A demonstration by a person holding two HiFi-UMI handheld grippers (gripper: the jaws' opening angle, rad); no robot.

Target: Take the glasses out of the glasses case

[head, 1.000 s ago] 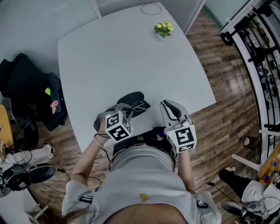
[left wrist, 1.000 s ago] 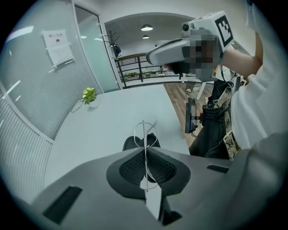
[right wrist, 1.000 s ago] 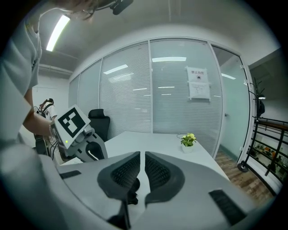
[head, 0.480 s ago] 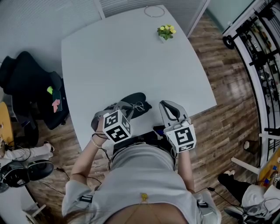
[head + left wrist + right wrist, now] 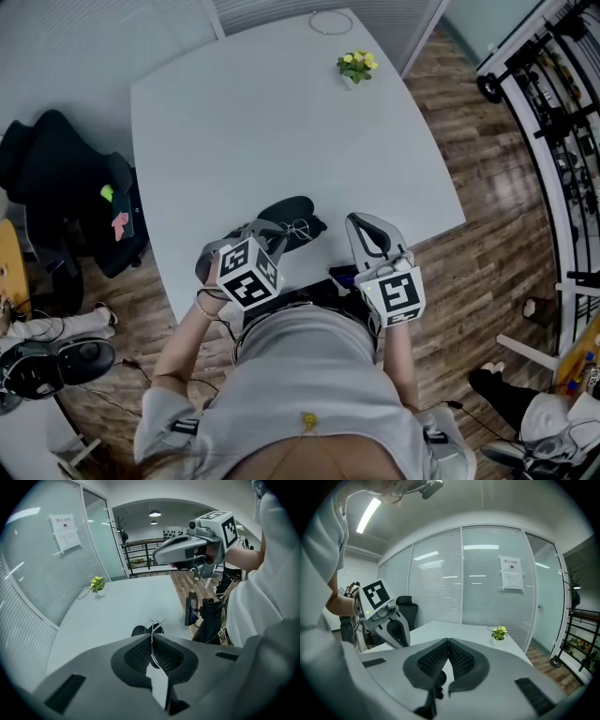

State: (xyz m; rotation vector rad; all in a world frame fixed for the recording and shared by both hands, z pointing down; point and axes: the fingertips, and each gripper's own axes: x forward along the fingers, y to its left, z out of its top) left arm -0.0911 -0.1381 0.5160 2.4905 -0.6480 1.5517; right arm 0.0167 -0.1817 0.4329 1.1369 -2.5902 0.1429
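The black glasses case (image 5: 289,208) lies on the white table (image 5: 281,112) near its front edge. My left gripper (image 5: 279,231) is shut on a thin wire arm of the glasses (image 5: 300,228), which hang just right of the case. In the left gripper view the wire runs between the closed pads (image 5: 140,654), with the round lens rim (image 5: 154,624) above the dark case (image 5: 138,631). To the right of the case, my right gripper (image 5: 354,221) is shut on nothing. Its jaws (image 5: 448,641) meet with nothing between them.
A small potted plant (image 5: 353,65) with yellow flowers and a wire ring (image 5: 324,20) sit at the table's far edge. A black chair with a jacket (image 5: 66,187) stands to the left. A rack (image 5: 553,103) lines the right side. The table's front edge is close to the person's body.
Both grippers have hardly moved. The left one still holds the glasses by the case, and the right one has drifted slightly to the right.
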